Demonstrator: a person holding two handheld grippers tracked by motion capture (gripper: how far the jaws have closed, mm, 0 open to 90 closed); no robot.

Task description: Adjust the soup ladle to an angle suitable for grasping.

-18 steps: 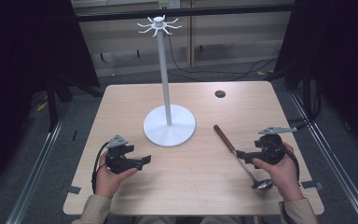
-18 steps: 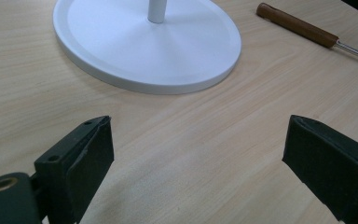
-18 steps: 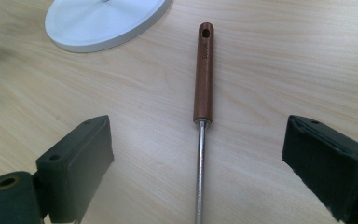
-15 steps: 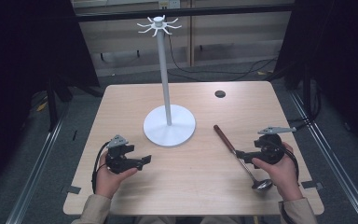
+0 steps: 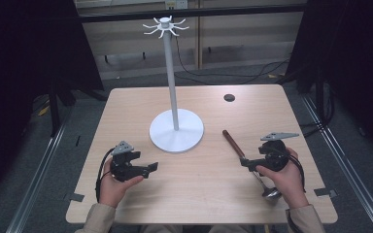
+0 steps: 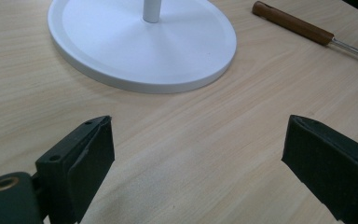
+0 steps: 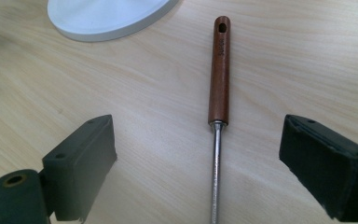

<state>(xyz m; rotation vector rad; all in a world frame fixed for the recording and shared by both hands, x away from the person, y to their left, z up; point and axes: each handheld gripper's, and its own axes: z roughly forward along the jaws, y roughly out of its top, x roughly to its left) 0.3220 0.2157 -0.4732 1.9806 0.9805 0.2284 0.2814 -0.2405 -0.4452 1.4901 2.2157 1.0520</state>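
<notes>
A white stand (image 5: pixel 176 131) with a round base, a thin pole and a ring of hooks (image 5: pixel 165 24) at the top rises from the middle of the wooden table (image 5: pixel 199 194). A ladle with a brown wooden handle (image 5: pixel 234 142) and a metal bowl (image 5: pixel 271 194) lies at the right. My right gripper (image 5: pixel 245 162) hovers over its shaft, open. In the right gripper view the handle (image 7: pixel 219 70) and shaft (image 7: pixel 216 172) run between the wide jaws of the gripper (image 7: pixel 198 161), untouched. My left gripper (image 5: pixel 150 167) is open at the front left, pointing toward the base (image 6: pixel 142 42), with bare table between its jaws (image 6: pixel 198 158).
A small black disc (image 5: pixel 229 97) sits at the far right of the table. Dark tape tabs (image 5: pixel 75 197) mark the front corners. Metal rails (image 5: pixel 34 179) run along the floor on both sides. In the left gripper view the ladle handle (image 6: pixel 292 22) lies at the upper right.
</notes>
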